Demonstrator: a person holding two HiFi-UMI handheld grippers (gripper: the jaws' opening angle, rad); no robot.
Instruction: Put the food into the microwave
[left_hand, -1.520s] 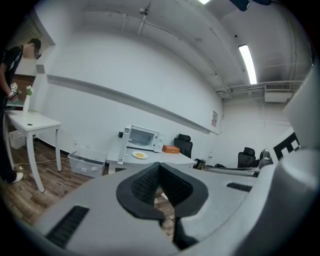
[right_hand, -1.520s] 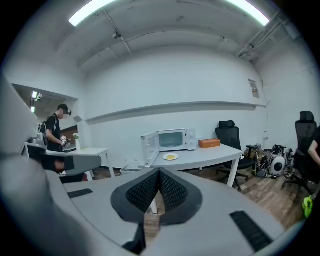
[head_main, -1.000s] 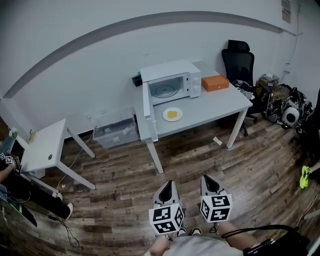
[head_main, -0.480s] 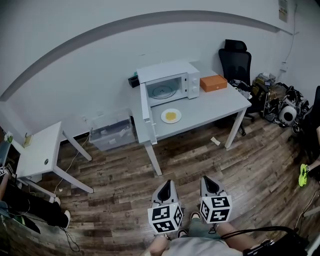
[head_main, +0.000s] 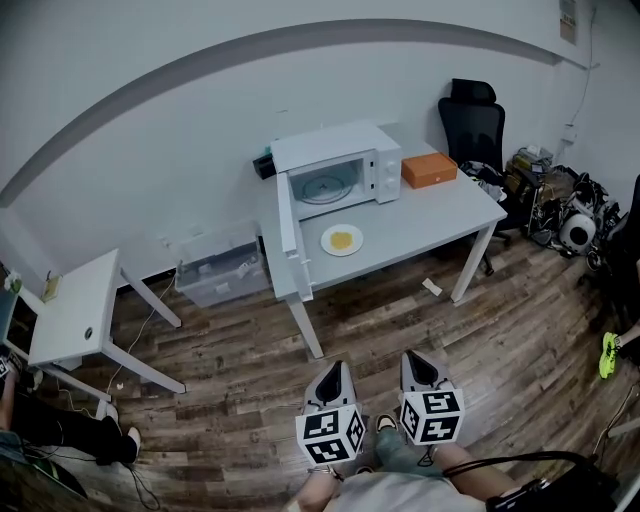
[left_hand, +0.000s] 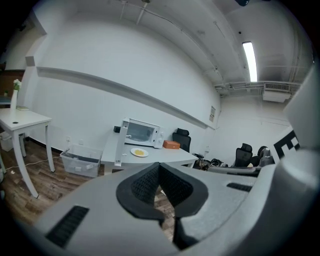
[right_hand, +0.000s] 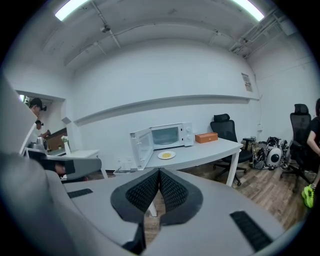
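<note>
Microwave with door swung open; plate of food just before it. Left gripper and right gripper well apart from the microwave, jaws pressed together (nothing held).

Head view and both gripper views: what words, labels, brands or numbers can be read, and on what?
None can be read.
Wall sign: print too small to read.
Microwave: no brand or panel marks legible.
Orange box: no label legible.
Left gripper and right gripper: cubes bear square black-and-white markers, no words.
</note>
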